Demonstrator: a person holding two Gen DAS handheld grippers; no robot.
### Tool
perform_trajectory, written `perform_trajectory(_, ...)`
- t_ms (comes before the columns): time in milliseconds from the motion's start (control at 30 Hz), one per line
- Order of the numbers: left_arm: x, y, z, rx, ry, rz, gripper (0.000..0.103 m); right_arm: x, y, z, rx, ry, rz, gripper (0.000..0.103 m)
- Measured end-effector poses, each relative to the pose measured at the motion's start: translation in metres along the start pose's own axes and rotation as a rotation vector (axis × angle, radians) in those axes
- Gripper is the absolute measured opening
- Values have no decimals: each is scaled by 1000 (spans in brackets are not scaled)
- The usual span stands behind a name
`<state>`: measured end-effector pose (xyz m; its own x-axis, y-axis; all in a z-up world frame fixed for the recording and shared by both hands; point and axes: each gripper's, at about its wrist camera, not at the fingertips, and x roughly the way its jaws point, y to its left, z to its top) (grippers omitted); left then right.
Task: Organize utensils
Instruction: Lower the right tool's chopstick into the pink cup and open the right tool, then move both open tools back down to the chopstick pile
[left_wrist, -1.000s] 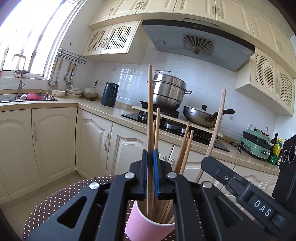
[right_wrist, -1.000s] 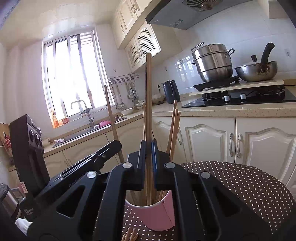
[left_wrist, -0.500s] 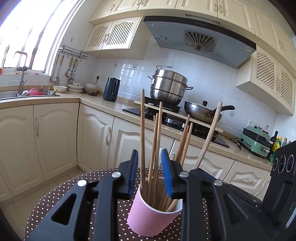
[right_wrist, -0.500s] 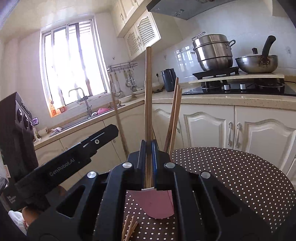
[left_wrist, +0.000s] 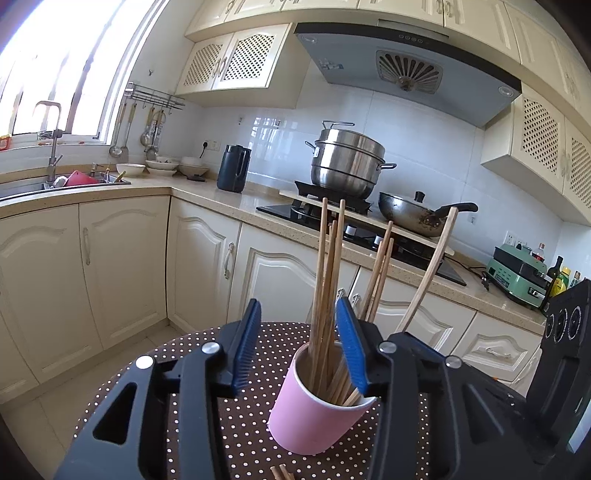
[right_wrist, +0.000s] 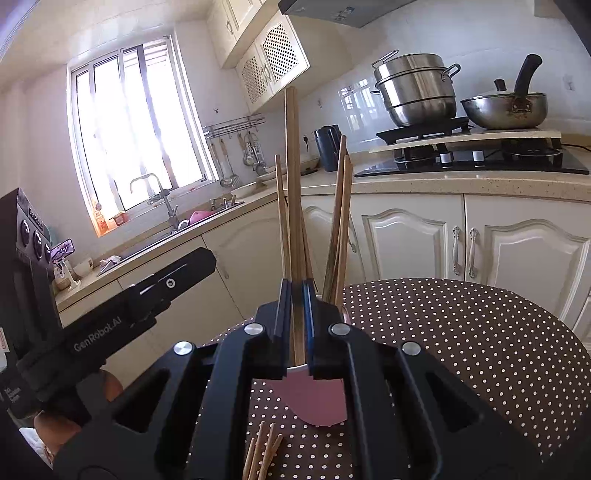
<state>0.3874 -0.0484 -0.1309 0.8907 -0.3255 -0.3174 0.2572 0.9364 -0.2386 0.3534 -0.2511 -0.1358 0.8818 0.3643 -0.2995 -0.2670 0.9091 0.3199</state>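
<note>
A pink cup (left_wrist: 317, 413) stood on the polka-dot surface (left_wrist: 255, 428), holding a bundle of wooden chopsticks (left_wrist: 327, 280) that leaned upright and fanned toward the stove side. The left tongs (left_wrist: 301, 354) hung just above the cup's rim, their blue pads spreading apart; several chopsticks rose between the pads, close to the right-hand one, but neither pad pressed on them. In the right wrist view, the right tongs (right_wrist: 297, 325) were pinched together on a tall chopstick (right_wrist: 291, 177), held upright over the cup (right_wrist: 317, 398). A few loose chopsticks (right_wrist: 264, 454) lay flat on the surface just in front of the cup. The other gripper's black body (right_wrist: 122, 317) showed at the left.
</note>
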Motion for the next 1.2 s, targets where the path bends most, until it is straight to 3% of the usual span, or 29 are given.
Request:
perform_trajectory(133, -11, -1, 2, 12, 4, 7, 47, -10, 4, 3, -1, -4, -14, 9)
perform_trajectory(200, -17, -2, 3, 22, 14, 12, 53, -15, 6, 6, 5, -3, -14, 18)
perform_trajectory(367, -33, -5, 5, 38, 24, 26, 54, -29, 15, 10, 2, -17, -29, 46)
perform_trajectory(567, -56, -6, 7, 56, 39, 51, 58, -49, 20, 12, 5, -10, -51, 46)
perform_trajectory(933, -85, -11, -13, 62, 154, 37, 58, -84, 36, -3, -18, 46, -70, 47)
perform_trajectory(1067, -87, -13, -28, 65, 214, 22, 58, -85, 34, -16, -15, 111, -88, 48)
perform_trajectory(1200, -78, -12, -54, 60, 330, 9, 58, -80, 28, -35, -3, 206, -116, 48)
